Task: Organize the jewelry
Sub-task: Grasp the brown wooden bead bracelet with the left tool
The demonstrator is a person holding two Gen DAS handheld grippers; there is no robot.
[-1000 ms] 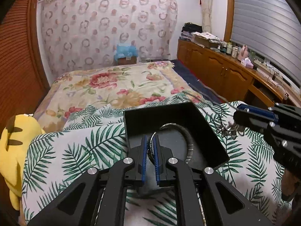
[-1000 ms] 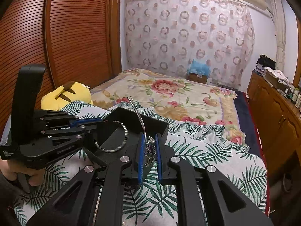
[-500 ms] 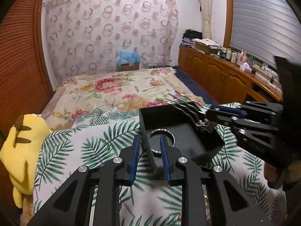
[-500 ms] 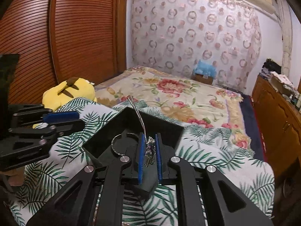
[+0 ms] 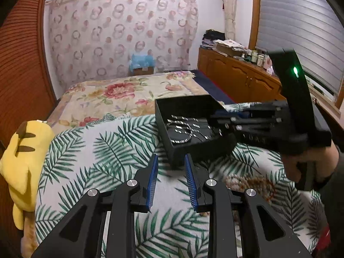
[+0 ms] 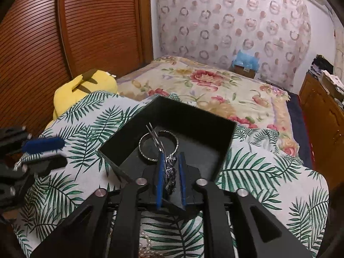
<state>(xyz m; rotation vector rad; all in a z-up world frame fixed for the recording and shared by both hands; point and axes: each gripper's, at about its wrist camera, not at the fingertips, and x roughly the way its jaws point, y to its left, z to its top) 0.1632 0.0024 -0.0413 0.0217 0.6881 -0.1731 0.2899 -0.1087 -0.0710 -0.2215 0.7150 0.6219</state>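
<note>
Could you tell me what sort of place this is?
It looks like a home bedroom: a bed with a floral cover, a yellow plush toy beside a wooden wardrobe, and a patterned curtain behind.

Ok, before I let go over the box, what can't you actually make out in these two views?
- Left view: right gripper tips and the silver piece blur over the black box; whether it touches the floor is unclear.
- Right view: the silver piece is half hidden between the fingers; its type is unclear.
- Right view: pearls cut off by the gripper body and bottom edge.
- Left gripper open, empty.
</note>
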